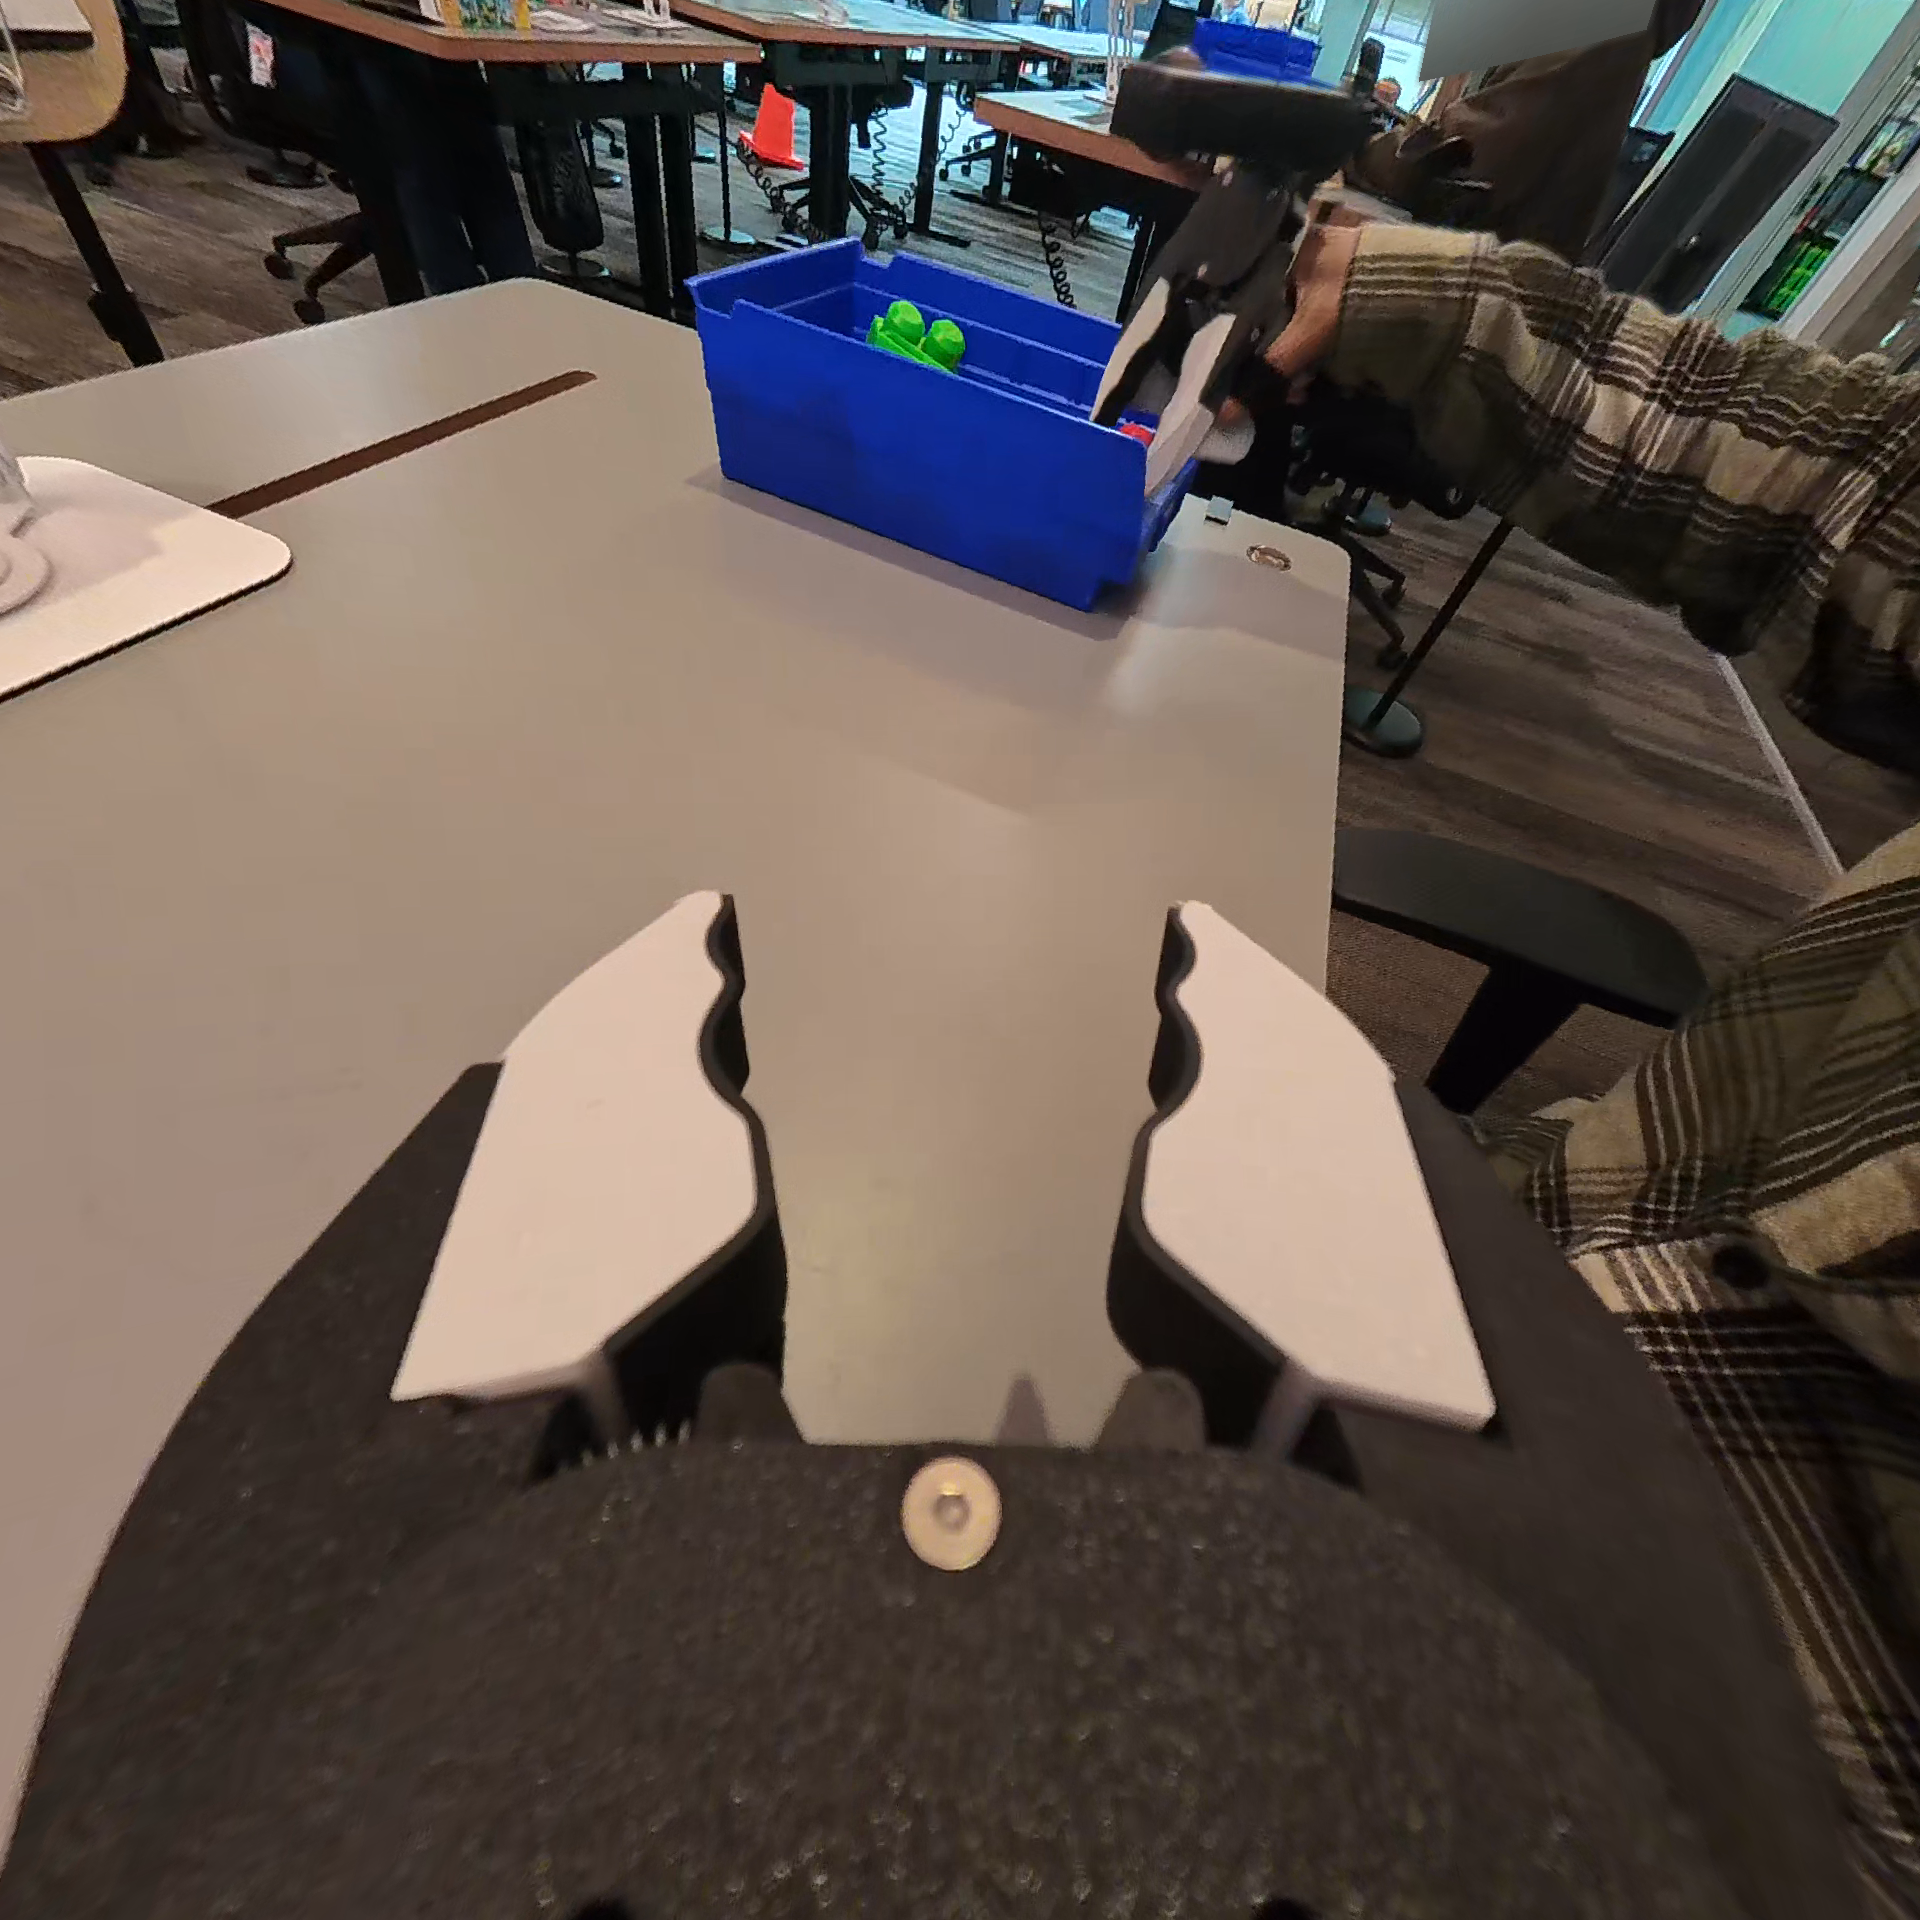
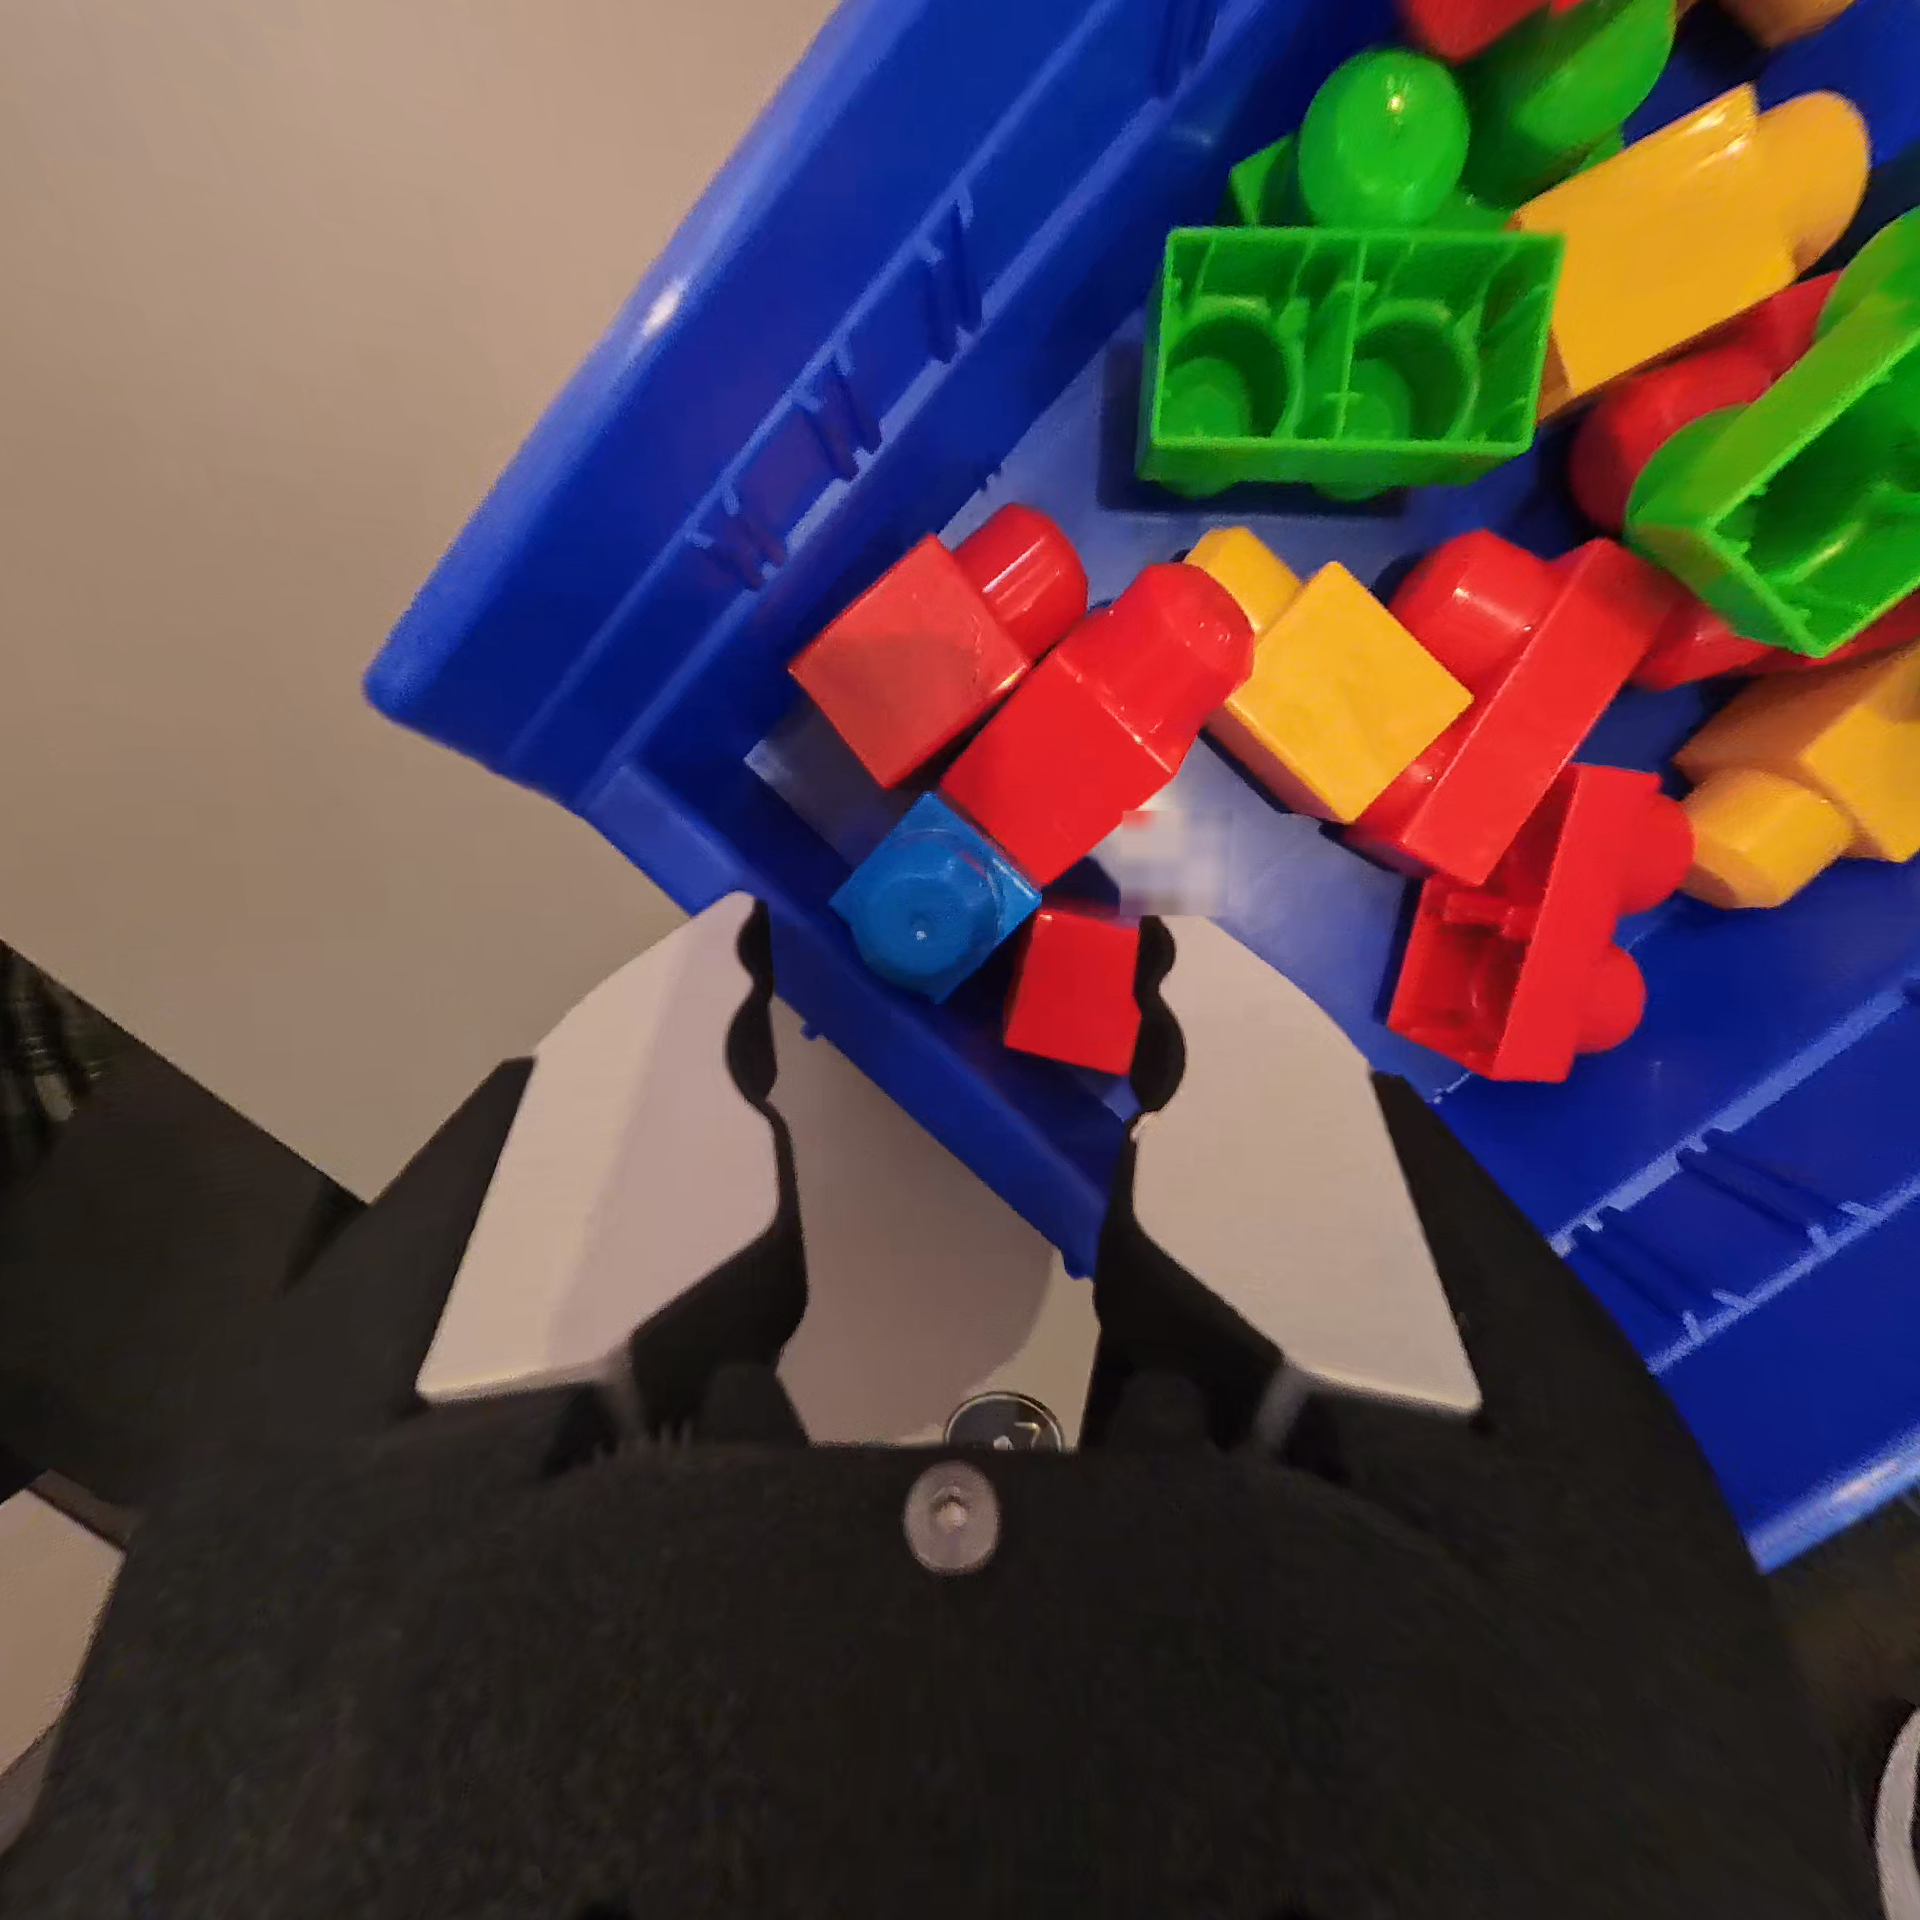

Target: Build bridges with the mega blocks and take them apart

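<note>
Right gripper (image 2: 951,925), jaws wide and empty, hovers above the glossy blue plastic bin (image 2: 665,582); a small red cube block (image 2: 1075,987) lies between its fingertips. Smooth, studded red, yellow and green blocks pile toward two o'clock. Left gripper (image 1: 951,914) gapes over the bare grey table (image 1: 623,748). No bridge started.

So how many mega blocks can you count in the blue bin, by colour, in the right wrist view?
Red blocks: 7
Yellow blocks: 4
Green blocks: 3
Blue blocks: 1
Total: 15
These are minimums: the pile in the blue bin overlaps and runs out of frame.
</note>
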The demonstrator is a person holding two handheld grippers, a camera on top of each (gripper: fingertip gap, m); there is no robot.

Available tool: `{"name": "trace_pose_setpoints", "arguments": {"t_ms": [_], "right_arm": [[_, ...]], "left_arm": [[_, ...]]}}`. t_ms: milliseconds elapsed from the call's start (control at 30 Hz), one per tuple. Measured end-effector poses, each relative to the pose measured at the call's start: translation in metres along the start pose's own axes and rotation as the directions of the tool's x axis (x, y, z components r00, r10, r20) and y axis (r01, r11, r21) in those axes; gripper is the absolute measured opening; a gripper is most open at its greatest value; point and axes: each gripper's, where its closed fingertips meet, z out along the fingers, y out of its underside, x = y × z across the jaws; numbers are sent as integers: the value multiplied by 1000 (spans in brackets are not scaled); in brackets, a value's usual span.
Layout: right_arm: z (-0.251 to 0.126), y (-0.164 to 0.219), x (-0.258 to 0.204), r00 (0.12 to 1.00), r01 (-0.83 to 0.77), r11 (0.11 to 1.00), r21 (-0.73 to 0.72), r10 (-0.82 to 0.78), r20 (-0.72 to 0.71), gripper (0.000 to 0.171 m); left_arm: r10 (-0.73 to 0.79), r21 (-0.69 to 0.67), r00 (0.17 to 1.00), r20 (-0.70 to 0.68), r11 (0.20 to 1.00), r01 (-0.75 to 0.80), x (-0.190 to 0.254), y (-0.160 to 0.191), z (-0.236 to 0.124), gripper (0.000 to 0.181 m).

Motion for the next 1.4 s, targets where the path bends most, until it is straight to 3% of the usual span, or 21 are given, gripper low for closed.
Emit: {"name": "trace_pose_setpoints", "arguments": {"t_ms": [200,433,600,767,900,1000,1133,1400], "right_arm": [[11,1,-3,989,-103,994,-45,107,100,30],[6,-4,-4,985,-130,991,-11,131,109,28],[-26,-21,-2,990,-124,989,77,118,75,28],[-78,-60,-19,1000,5,988,153,-4,-6,28],[-97,-110,-74,979,185,958,218,-199,44,28],[-90,-148,-136,895,390,883,259,-430,118,28],[-67,-187,-219,696,596,727,342,-680,231,28],[-38,-221,-303,391,725,528,441,-844,368,28]], "left_arm": [[12,-5,1000,11,1000,-12,1,0,-5,75],[-11,14,1000,-2,1000,11,1,1,-5,73],[-7,6,1000,-6,1000,7,-2,0,0,73],[-7,-8,1000,-20,1000,6,-6,-3,15,74],[34,-4,998,-49,999,-35,0,-16,40,78],[80,-6,990,-116,997,-82,13,-28,64,80],[57,-18,959,-278,998,-64,32,-39,86,80],[-61,-60,906,-419,997,39,34,-36,81,76]]}}
